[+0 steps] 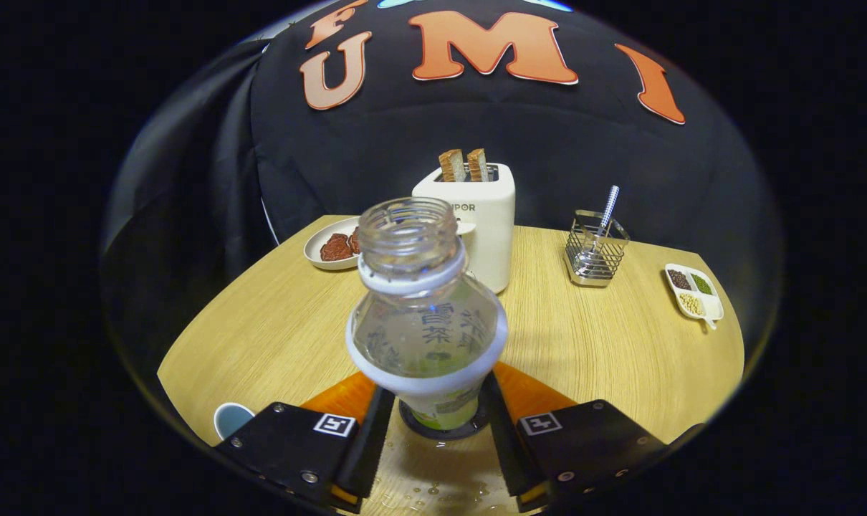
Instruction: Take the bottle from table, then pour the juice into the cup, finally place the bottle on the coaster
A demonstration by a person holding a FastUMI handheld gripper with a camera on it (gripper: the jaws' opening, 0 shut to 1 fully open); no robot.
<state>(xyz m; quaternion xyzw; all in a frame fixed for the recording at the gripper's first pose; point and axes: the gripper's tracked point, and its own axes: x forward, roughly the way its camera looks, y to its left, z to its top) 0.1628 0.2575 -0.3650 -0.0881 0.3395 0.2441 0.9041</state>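
Bottle [426,322] stands upright between the two fingers of the gripper [433,423], its base on a dark round coaster [441,432] on the wooden table [276,330]. Cap off, mouth open; clear plastic, white collar under the threads, a printed label around the lower body. The fingers [367,444] flank the lower body on both sides, close against the label. Whether they actually press on it cannot be told from here.

Water droplets [433,494] on the tabletop just in front of the coaster, between the fingers.

Cup [231,418], light blue, sits near the table edge, left of the left finger; just its rim and part of the inside visible.

Beyond the bottle: white toaster [476,222] with two slices of toast [463,165] standing up in the slots. Left of the toaster, a white plate [319,252] with dark reddish food on it. Right of the toaster, well apart, a wire holder [595,251] with a metal utensil [608,208] leaning in it. Further right, near the table edge, a small white divided dish [713,304] holding dark, green and pale grains in separate sections.
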